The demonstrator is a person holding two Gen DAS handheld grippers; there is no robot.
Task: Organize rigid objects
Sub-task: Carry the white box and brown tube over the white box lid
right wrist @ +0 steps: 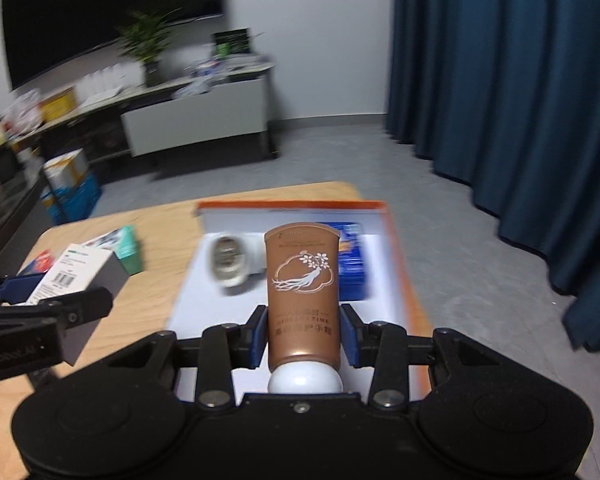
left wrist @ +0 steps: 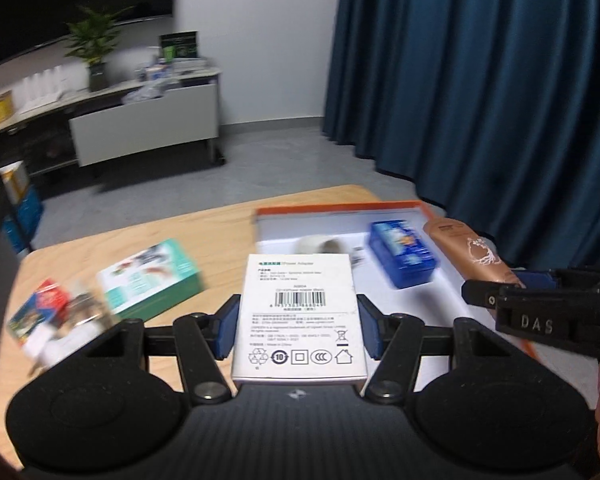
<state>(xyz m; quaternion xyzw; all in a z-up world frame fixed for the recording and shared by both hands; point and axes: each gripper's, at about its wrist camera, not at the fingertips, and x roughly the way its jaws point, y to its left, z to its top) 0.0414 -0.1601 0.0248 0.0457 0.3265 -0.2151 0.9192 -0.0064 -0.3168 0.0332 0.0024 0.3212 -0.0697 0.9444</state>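
Observation:
My left gripper [left wrist: 299,308] is shut on a white barcode-labelled box [left wrist: 300,280], its blue pads pressing both long sides above the wooden table [left wrist: 204,232]. A brown tube [right wrist: 302,276] with a white cap sits between the pads of my right gripper [right wrist: 304,320], which is shut on it. The tube hangs over an orange-rimmed tray [right wrist: 396,248] with a white floor. In the left wrist view the tube [left wrist: 472,252] and right gripper [left wrist: 508,280] show at the right. The right wrist view shows the white box [right wrist: 76,276] at the left.
Inside the tray [left wrist: 340,207] lie a blue box [left wrist: 404,256] and a roll of tape [left wrist: 320,246]. A green box [left wrist: 152,276] and a red carton [left wrist: 40,308] lie on the table's left part. Blue curtains [left wrist: 480,80] hang to the right, beyond the table.

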